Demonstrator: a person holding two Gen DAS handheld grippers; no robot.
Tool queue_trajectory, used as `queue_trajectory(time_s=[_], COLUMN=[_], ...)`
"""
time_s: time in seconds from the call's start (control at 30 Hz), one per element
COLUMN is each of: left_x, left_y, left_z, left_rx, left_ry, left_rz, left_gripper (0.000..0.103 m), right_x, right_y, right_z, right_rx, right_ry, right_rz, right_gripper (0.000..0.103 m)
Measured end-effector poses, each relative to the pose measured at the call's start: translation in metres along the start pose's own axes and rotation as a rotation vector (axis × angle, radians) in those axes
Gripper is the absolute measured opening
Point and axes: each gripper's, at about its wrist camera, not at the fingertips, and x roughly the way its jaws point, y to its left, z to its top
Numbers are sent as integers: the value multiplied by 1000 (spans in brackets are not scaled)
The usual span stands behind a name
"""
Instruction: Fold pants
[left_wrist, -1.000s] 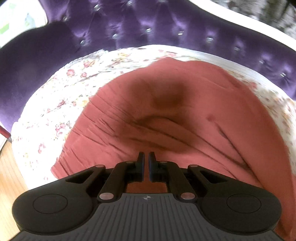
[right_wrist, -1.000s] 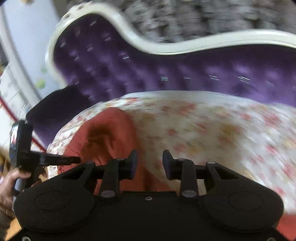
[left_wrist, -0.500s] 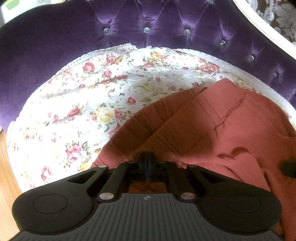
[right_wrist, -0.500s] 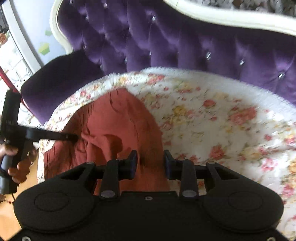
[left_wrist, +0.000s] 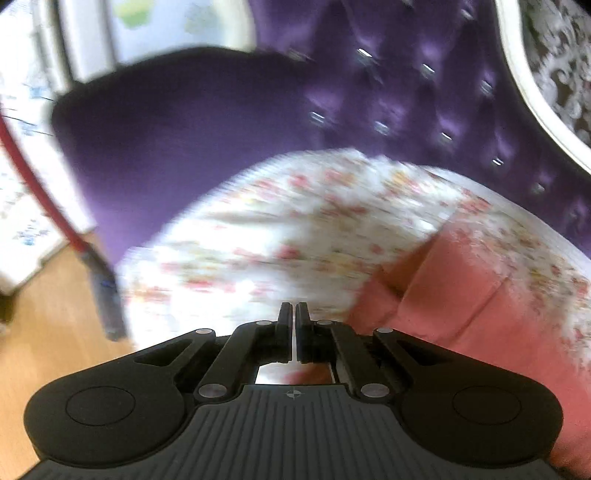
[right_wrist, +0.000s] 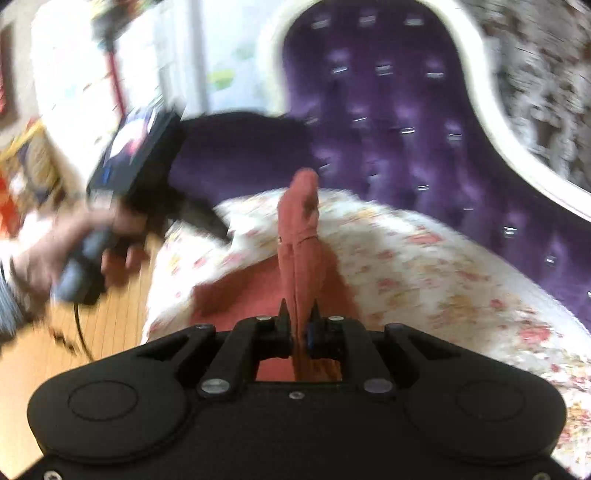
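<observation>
While my right gripper (right_wrist: 298, 325) closes on bunched fold of red pants (right_wrist: 299, 236), rest of garment lies on floral cushion (right_wrist: 424, 258) toward 12 o'clock. Left gripper (left_wrist: 294, 332) clenched, nothing visibly held. I judge: mid-fold; next, carry pinched edge across, lay flat.

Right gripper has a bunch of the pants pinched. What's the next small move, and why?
Probably carry the pinched fold across the rest of the pants and lay it down. The right gripper is closing on a raised ridge of the red cloth, the left gripper is shut on nothing, off to the side over the floral cover.
</observation>
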Motion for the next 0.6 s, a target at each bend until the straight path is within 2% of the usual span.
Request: queue_trajectory(time_s=[0.1, 0.2, 0.27, 0.33, 0.5, 0.6], left_x=[-20, -31, -33, -32, -16, -6], left_y=[10, -1, -16, -34, -79, -90], left_z=[-9, -20, -31, -42, -65, -86], left_rx=[23, 66, 106, 154, 258, 315], left_ry=[-28, -33, -24, -5, 36, 76], left_rz=[39, 17, -20, -67, -141, -142], left_gripper=[3, 3, 3, 3, 3, 3], right_x=[32, 70, 78, 70, 19, -13], right_y=[48, 83, 97, 100, 64, 27], right_z=[-32, -72, -87, -87, -68, -65], right_rx=[-110, -182, -258, -275, -68, 67], right_ry=[74, 189, 183, 160, 85, 26], right_rz=[6, -10, -71, -79, 42, 30], right_gripper=[15, 17, 21, 23, 29, 32])
